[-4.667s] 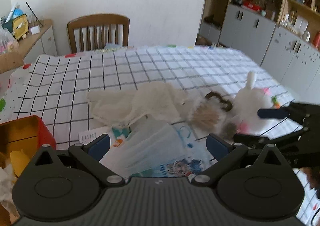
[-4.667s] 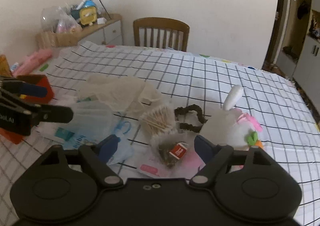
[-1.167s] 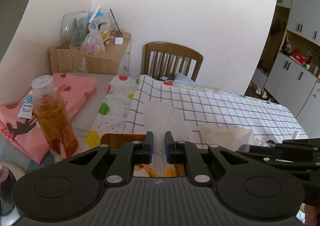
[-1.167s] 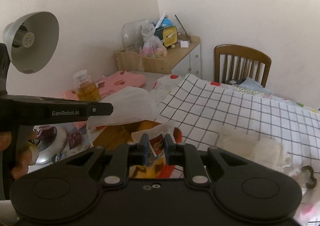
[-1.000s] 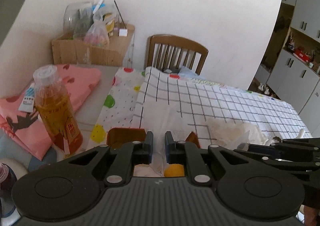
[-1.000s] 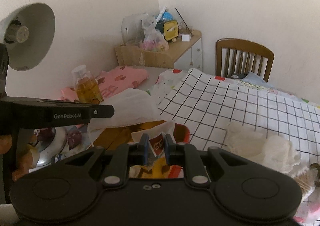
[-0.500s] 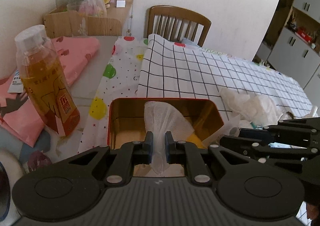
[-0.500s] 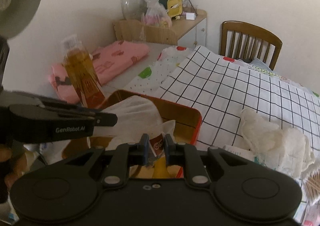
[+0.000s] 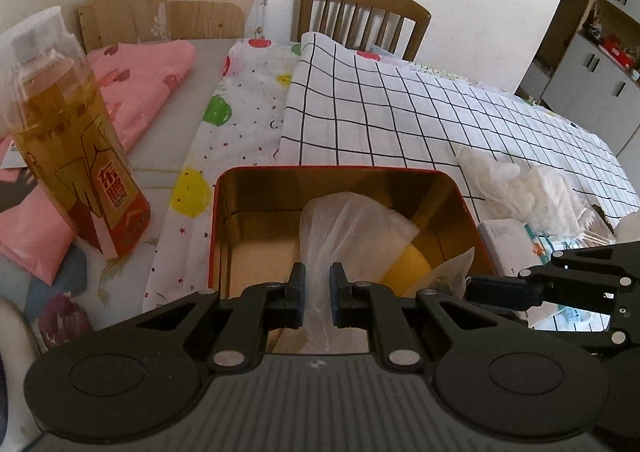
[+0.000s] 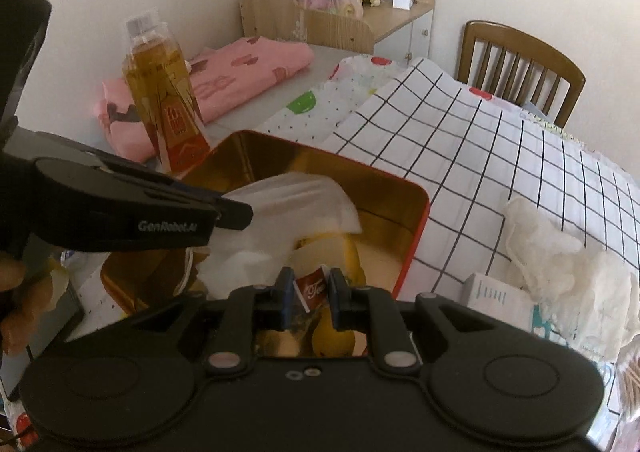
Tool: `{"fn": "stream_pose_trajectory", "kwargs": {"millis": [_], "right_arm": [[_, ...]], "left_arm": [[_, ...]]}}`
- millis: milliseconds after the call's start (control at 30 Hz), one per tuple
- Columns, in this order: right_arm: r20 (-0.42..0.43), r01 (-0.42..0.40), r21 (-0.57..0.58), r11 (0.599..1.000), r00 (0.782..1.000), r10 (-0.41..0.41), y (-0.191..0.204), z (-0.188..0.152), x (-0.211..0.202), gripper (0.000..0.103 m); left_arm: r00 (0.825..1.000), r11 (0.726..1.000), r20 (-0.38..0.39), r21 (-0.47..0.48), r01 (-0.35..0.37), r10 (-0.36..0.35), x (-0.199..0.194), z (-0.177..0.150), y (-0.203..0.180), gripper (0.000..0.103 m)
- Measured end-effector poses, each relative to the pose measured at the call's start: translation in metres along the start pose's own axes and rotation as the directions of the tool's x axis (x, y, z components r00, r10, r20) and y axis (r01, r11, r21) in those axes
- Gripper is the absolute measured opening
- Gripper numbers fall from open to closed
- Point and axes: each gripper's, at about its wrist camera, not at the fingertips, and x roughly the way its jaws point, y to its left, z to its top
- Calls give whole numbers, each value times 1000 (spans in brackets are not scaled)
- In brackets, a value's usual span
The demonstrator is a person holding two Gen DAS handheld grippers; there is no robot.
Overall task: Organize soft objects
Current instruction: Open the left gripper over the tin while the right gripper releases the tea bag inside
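While both loads were held over red tin [image 9: 216, 228], snagging on rim was judged possible if released early. Left gripper [image 9: 317, 286] was clenched on white gauze cloth [image 9: 352, 224], draped limp into tin. Right gripper [image 10: 307, 298] was clamped on tea bag [image 10: 310, 288], tag showing.

On the side of my left gripper [image 10: 236, 212] I read "GenRobot.AI" in pale letters. The red tag [image 10: 314, 288] between my right gripper's [image 10: 308, 298] jaws reads "Tea". The bottle's [image 9: 68, 132] label characters stay illegible.
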Motion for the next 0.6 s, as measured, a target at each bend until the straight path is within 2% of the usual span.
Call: {"fn": "stream_pose_trajectory", "kwargs": {"millis": [400, 500, 533, 567, 600], "right_arm": [[-20, -9, -25, 1000, 1000, 9, 3, -6, 0, 27], [-1, -7, -39, 999, 1000, 7, 5, -8, -4, 37], [7, -6, -44, 999, 1000, 6, 5, -9, -6, 45], [17, -4, -48, 999, 1000, 5, 5, -10, -8, 52], [24, -2, -53, 999, 1000, 3, 6, -10, -10, 54]], "left_arm": [[999, 1000, -32, -10, -1, 1, 4, -3, -1, 14], [1000, 1000, -31, -3, -7, 7, 2, -5, -3, 18], [999, 1000, -30, -2, -10, 10, 2, -6, -3, 20], [999, 1000, -31, -1, -8, 8, 1, -6, -4, 26], [1000, 1000, -31, -1, -3, 3, 0, -7, -4, 32]]}}
